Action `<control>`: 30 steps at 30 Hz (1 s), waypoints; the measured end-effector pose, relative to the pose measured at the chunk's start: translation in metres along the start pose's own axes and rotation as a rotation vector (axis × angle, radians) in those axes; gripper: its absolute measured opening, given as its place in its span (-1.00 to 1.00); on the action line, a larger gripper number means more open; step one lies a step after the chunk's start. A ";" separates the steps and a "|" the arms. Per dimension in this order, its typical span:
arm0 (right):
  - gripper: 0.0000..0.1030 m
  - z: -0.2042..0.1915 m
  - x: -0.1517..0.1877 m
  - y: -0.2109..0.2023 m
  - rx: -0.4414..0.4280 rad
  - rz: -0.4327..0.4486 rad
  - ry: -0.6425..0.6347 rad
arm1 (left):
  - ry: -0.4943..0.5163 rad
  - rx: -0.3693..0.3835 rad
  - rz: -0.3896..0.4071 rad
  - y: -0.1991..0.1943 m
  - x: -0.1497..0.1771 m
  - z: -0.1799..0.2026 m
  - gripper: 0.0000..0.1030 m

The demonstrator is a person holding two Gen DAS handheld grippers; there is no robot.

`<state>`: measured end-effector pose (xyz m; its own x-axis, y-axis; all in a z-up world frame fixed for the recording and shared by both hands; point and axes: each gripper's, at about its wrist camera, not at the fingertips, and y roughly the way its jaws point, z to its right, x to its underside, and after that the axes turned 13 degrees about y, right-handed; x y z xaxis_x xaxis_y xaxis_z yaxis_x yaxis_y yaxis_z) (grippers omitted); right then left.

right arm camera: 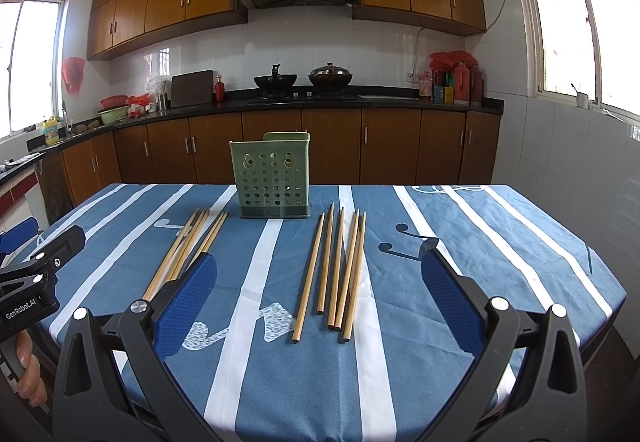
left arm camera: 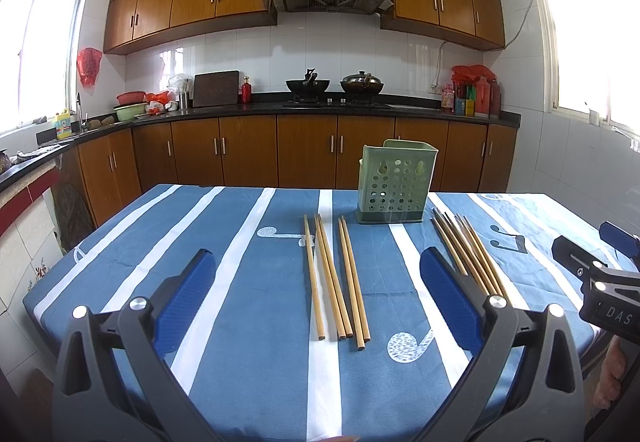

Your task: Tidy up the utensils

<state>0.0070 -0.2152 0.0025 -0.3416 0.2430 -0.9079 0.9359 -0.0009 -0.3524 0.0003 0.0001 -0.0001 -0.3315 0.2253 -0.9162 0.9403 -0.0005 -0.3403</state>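
At twelve o'clock on the blue striped tablecloth stands the green perforated plastic holder; two loose groups of thin wooden chopsticks lie before it. Left gripper and right gripper both hover spread, empty. Chopsticks look light, stiff, prone to roll; pinch mid-shaft.

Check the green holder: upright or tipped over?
Upright. The green holder stands on its base on the tablecloth, open top upward.
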 end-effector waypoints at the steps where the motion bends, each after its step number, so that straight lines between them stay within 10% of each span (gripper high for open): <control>1: 0.97 0.000 0.000 0.000 0.000 0.000 0.000 | 0.000 0.000 0.000 0.000 0.000 0.000 0.93; 30: 0.96 0.024 -0.001 0.034 0.050 -0.083 0.090 | -0.012 -0.036 -0.093 0.020 0.014 -0.009 0.93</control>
<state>0.0370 -0.2386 -0.0143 -0.4062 0.3304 -0.8520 0.8986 -0.0249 -0.4381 0.0148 0.0119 -0.0176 -0.4186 0.2108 -0.8834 0.9073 0.0553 -0.4167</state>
